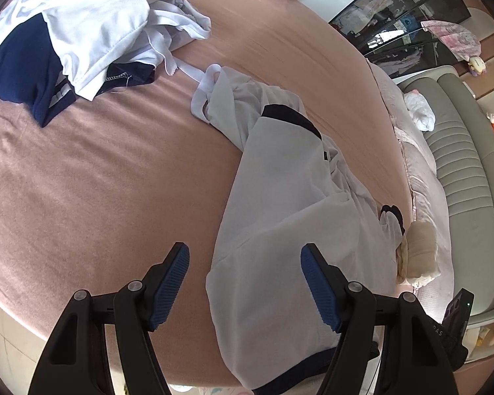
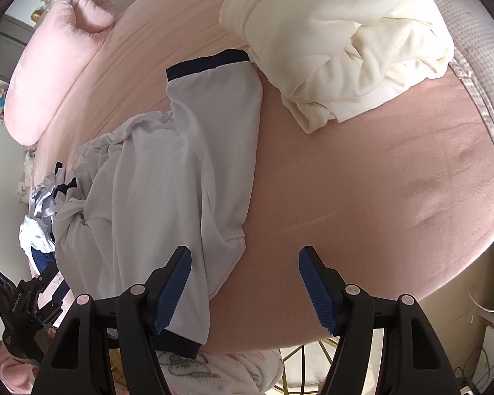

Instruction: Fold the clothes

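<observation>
The bed [image 1: 82,171], under its pink sheet, serves as the folding surface, and everything is placed relative to the white garment with navy trim [image 1: 280,197] that lies stretched along it. Left of that garment and toward the far side of the bed sits a loose heap of white and navy clothes [image 1: 59,39], most likely parked there so the working area stays free. One white strap from the heap trails almost to the garment's far end.

The left tool [image 1: 245,283] hangs over the garment's near end, its jaws spread with nothing between the blue pads; the left pad is above bare sheet and the right pad above cloth, so it straddles the garment's left edge, by my reading lined up to take that edge near the navy hem. The garment itself is rumpled along its right side and not yet squared, so folding has barely begun.

From the other camera, the right tool [image 2: 245,286] also stands spread and empty, straddling the opposite long edge of the same garment near the navy hem. Both tools at one end suggests a two-corner pickup to straighten the piece. Beyond the garment's far cuff, a cream garment [image 2: 339,42] lies bundled, apparently set aside. A pink pillow [image 2: 56,65] rests at the bed's far left, clear of the work.
</observation>
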{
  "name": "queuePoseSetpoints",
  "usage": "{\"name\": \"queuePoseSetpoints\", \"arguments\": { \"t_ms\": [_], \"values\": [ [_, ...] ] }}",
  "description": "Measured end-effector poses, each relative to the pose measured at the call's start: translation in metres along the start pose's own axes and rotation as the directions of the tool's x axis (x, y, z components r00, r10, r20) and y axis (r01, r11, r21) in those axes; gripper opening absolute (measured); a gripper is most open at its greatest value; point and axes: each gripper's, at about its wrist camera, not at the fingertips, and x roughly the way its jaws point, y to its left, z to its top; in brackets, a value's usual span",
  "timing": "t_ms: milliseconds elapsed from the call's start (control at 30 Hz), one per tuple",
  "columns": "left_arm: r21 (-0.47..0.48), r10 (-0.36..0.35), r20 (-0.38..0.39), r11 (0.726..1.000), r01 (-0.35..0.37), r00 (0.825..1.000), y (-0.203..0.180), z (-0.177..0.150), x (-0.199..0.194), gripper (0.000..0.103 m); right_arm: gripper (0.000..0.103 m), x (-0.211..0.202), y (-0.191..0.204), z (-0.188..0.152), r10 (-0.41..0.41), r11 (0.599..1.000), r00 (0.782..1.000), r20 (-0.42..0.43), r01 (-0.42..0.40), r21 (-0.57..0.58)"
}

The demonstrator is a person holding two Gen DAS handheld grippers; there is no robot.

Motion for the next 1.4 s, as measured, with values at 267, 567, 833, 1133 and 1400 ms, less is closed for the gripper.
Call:
{"name": "queuePoseSetpoints", "arguments": {
  "t_ms": [267, 567, 833, 1133, 1400],
  "values": [
    [-0.047, -0.043, -0.029, 0.998, 0.042, 0.999, 0.011, 0.016, 0.016, 0.069, 0.067, 0.012, 0.004, 0.027, 0.023, 0.999, 1.0, -0.005, -0.023, 0.023],
    [-0.046, -0.063, -0.041, 0.997, 0.061, 0.997, 0.007, 0.031, 0.031, 0.069, 0.067, 0.025, 0.0, 0.062, 0.088, 0.993, 0.996, 0.01, -0.088, 0.083],
    [0.005, -0.053, -0.052, 0.999, 0.053, 0.997, -0.002, 0.032, 0.042, 0.069, 0.068, 0.03, -0.002, 0.078, 0.141, 0.987, 0.988, 0.058, -0.145, 0.073],
    [0.014, -0.092, -0.009, 0.996, 0.092, 0.996, 0.009, 0.028, 0.038, 0.069, 0.068, 0.039, -0.014, 0.079, 0.323, 0.935, 0.928, 0.185, -0.343, 0.088],
    [-0.239, -0.329, 0.015, 0.916, 0.323, 0.944, 0.052, 0.037, 0.037, 0.069, 0.068, 0.044, -0.009, 0.082, 0.383, 0.908, 0.885, 0.266, -0.414, 0.071]
  ]
}}
